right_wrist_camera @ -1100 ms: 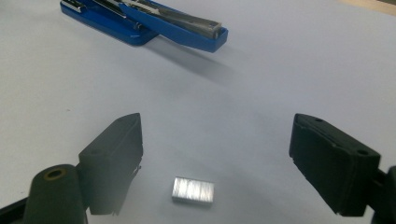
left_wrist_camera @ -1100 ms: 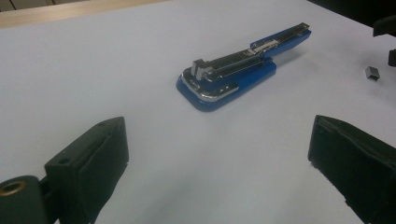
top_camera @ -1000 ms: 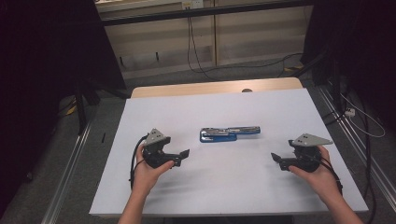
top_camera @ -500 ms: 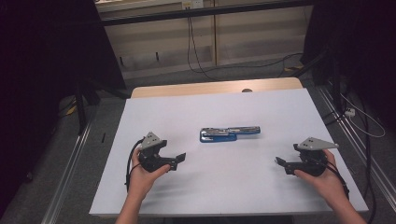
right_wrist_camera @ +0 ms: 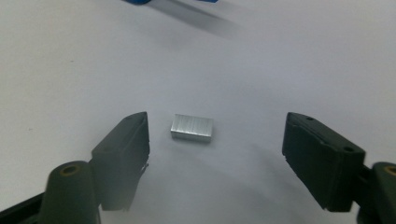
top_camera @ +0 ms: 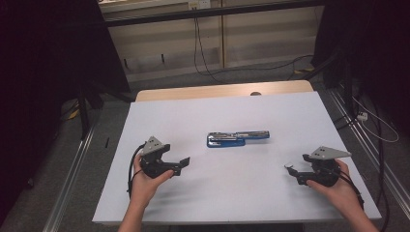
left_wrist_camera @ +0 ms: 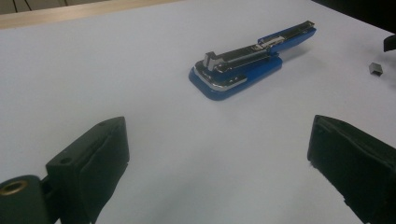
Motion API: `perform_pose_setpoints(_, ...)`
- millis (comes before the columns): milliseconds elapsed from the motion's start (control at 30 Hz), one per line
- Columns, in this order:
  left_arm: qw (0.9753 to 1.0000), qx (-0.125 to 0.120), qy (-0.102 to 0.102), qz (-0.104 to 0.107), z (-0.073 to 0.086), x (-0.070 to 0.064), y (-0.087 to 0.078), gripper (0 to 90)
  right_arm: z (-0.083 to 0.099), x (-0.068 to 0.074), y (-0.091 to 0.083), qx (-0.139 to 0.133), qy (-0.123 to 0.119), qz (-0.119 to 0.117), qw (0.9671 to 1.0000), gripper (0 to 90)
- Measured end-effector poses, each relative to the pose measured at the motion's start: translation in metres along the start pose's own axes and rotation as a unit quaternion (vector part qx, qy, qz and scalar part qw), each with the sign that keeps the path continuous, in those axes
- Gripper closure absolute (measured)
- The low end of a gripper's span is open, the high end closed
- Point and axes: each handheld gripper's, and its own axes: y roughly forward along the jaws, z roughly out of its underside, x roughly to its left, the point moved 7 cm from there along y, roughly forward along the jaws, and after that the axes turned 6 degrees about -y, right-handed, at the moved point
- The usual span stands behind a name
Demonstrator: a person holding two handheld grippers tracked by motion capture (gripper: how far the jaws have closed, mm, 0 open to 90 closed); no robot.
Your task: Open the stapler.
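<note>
A white table (top_camera: 227, 121) carries a blue stapler (top_camera: 238, 138) near its middle, lying flat with its long axis running left to right. In the left gripper view the stapler (left_wrist_camera: 247, 63) lies open: the metal top arm sits a little raised above the blue base, and the magazine channel along it shows as a narrow silver trough. Whether any staples sit in that channel cannot be told; it is too small and shiny to read.

The left gripper (top_camera: 181, 162) is held low over the table in the person's left hand (top_camera: 145, 181), well to the left of the stapler and pointing toward the right. Its jaws stand wide apart and hold nothing; bare table lies between them, with the stapler farther off beyond them.

The right gripper (top_camera: 291, 170) is held in the right hand (top_camera: 338, 191) near the table's right front, pointing left. In the right gripper view its jaws are spread wide, and a small block of staples (right_wrist_camera: 192, 127) lies flat on the table between them, nearer the jaw at the left of that view but apart from both. Nothing is gripped. The block is silver, rectangular and finely lined along its top. The same block (left_wrist_camera: 376, 68) shows in the left gripper view as a small grey piece at the right, well apart from the stapler. A blurred blue edge of the stapler (right_wrist_camera: 140, 2) sits at the top of the right gripper view, far beyond the block.
</note>
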Motion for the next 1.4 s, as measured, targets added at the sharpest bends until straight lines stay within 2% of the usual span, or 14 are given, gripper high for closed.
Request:
perform_pose_setpoints(200, 1.0000, -0.003, 0.002, -0.001, -0.001, 0.001, -0.001, 5.9, -0.005, 0.009, 0.004, 0.002, -0.029, -0.014, 0.9995, 40.6)
perform_pose_setpoints(433, 1.0000, 0.001, 0.001, -0.002, 0.000, 0.002, 0.001, 5.9, -0.014, 0.009, 0.014, -0.002, -0.039, -0.027, 0.9989, 41.5)
perform_pose_setpoints(633, 1.0000, 0.007, 0.000, -0.006, 0.001, 0.003, 0.002, 5.9, -0.015, 0.015, 0.023, 0.011, -0.065, -0.037, 0.9972, 43.5)
perform_pose_setpoints(833, 1.0000, 0.006, 0.000, -0.006, 0.001, 0.003, 0.003, 5.9, -0.011, 0.014, 0.024, 0.016, -0.059, -0.043, 0.9972, 45.4)
perform_pose_setpoints(1067, 0.9999, 0.010, -0.005, -0.007, 0.002, 0.004, 0.004, 6.0, -0.007, 0.012, 0.020, 0.019, -0.042, -0.056, 0.9974, 44.7)
perform_pose_setpoints(1400, 0.9999, 0.008, -0.003, -0.008, 0.002, 0.004, 0.004, 6.0, -0.001, 0.012, 0.011, 0.023, -0.048, -0.061, 0.9968, 48.3)
